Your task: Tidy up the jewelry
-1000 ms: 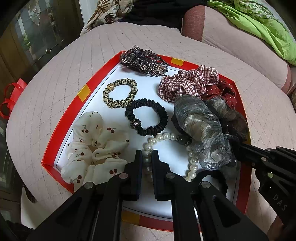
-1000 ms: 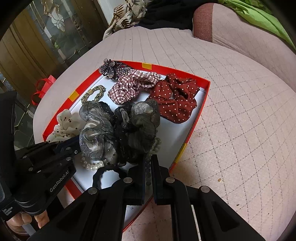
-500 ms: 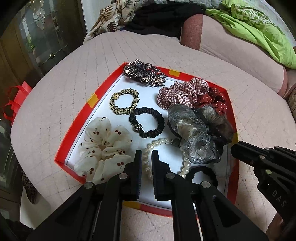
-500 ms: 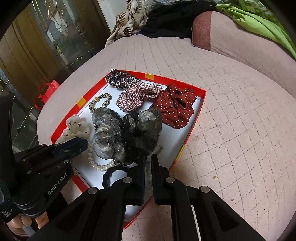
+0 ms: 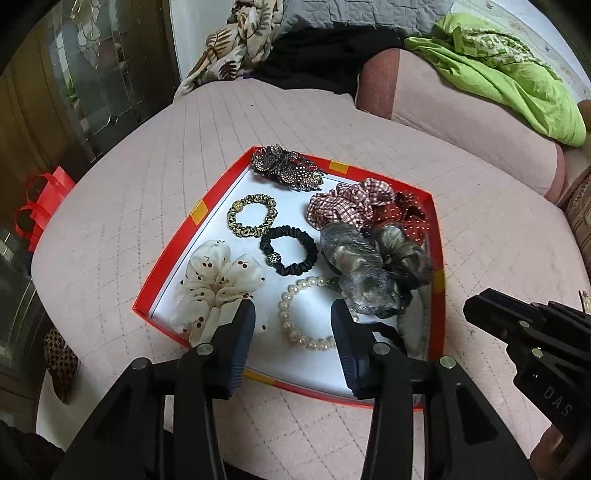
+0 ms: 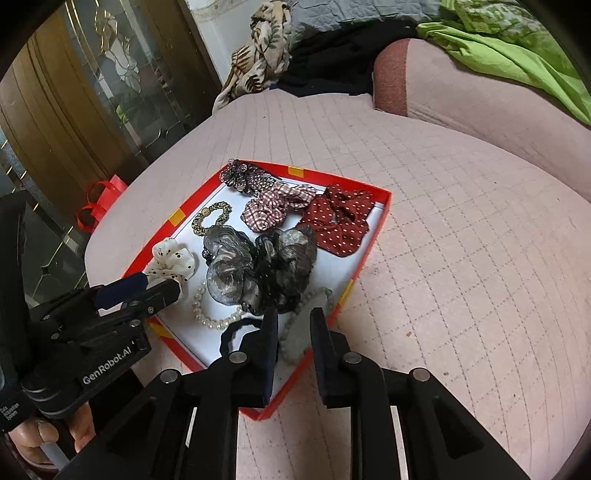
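Jewelry: pearl bracelet (image 5: 295, 317), hair ties and scrunchies laid in red tray (image 5: 173, 254) on quilted cushion | left gripper (image 5: 291, 321) opening, nothing pinched | right gripper (image 6: 294, 328) opening, empty | step judged: between picks | next: one piece to be chosen, gripper lowered over it.

A wide quilted pink cushion (image 5: 147, 192), stitched in a diamond grid, fills the middle of the scene. At its far right rises a padded pink armrest (image 5: 461, 118) with a darker end, and a crumpled lime-green cloth (image 5: 509, 74) lies over it. Far behind sit a leaf-print fabric (image 5: 236, 48), a black garment (image 5: 317, 62) and a grey quilted piece (image 5: 354, 14). On the left stands a wooden door with leaded glass (image 6: 96, 85); a red ribbon-handled bag (image 5: 40, 206) sits low beside it.
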The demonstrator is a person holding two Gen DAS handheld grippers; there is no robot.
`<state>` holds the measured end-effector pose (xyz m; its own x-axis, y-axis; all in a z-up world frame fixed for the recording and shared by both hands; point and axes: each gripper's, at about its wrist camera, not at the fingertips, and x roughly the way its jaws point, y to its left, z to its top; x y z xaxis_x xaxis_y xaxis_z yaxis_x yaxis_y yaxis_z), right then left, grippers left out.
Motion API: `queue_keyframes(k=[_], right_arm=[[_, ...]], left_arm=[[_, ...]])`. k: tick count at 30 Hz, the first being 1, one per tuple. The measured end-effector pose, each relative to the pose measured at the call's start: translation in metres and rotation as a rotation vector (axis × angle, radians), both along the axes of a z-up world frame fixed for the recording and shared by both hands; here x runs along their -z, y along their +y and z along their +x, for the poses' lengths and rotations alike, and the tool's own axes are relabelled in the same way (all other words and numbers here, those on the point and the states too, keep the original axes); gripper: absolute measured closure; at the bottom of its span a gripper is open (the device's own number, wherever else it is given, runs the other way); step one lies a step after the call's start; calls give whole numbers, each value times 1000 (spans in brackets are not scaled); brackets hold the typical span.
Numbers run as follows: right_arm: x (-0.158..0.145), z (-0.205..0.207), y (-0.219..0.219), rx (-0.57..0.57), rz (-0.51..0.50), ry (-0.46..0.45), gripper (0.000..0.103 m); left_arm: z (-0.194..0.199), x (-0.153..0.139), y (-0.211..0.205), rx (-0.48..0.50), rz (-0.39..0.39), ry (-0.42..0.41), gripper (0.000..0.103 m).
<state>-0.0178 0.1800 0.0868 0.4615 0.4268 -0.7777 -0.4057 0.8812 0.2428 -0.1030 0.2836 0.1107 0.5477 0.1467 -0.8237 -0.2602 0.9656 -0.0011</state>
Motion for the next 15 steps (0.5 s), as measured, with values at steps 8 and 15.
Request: queue_keyframes(k=[8,15], right_arm=[[-5,-18,-30,71,-2,-4,74],[-16,-47,-46,143,-53,-61,49]], left_arm=[[-17,-16,-12,-22,19,-41,51],[-38,-37,-30,-17,100,-126,42]])
